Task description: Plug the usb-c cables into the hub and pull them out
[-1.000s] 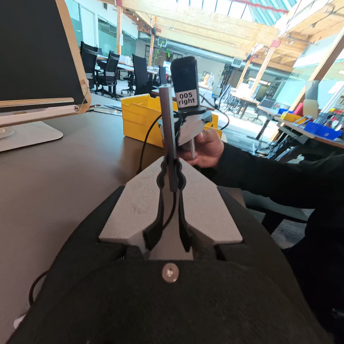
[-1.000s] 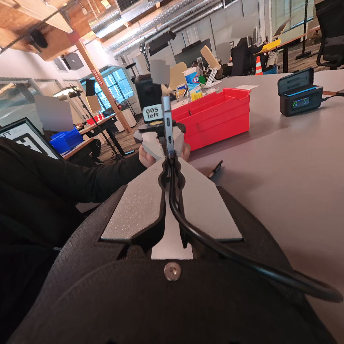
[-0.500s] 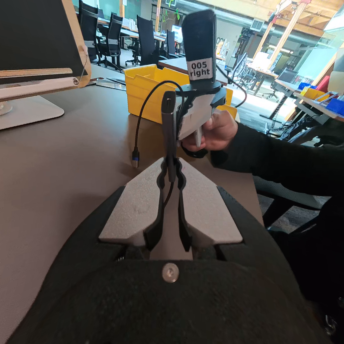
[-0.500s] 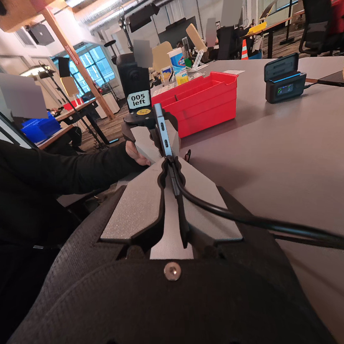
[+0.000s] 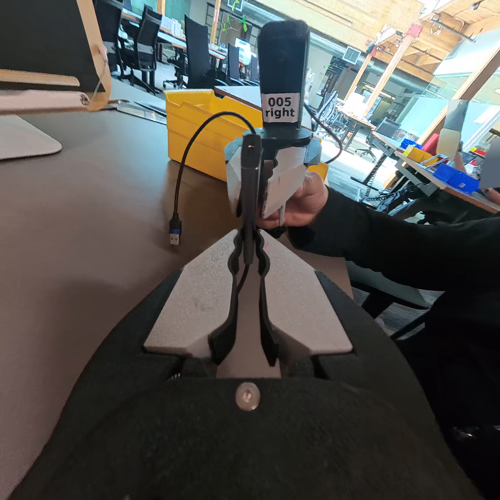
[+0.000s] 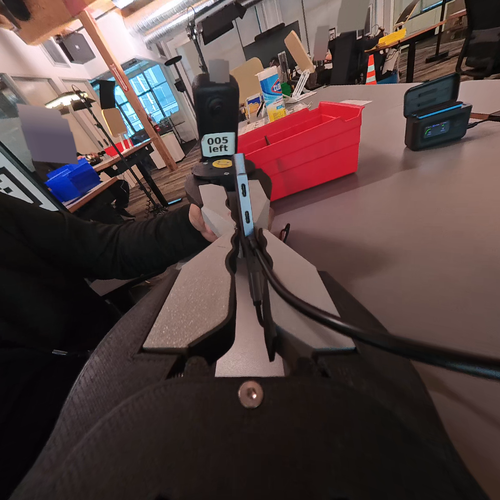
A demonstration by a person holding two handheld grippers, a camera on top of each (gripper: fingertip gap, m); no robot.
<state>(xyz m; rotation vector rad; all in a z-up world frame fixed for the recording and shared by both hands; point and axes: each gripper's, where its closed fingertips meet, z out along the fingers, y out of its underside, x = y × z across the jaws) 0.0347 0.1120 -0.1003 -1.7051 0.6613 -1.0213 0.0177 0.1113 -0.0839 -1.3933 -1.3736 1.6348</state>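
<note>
We see bright daylight from the skylights and the far windows, which blow out to glare. The tabletop carries soft shadows and a dull sheen. Wide-angle bending curves the edges. The black foreground housing is dim and slightly soft; mosaic patches cover spots in the background.

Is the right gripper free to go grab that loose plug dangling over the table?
Probably not as things stand. The right gripper is shut on a USB-C cable at the hub, so its jaws are occupied, though nothing blocks the way to the dangling plug.
</note>
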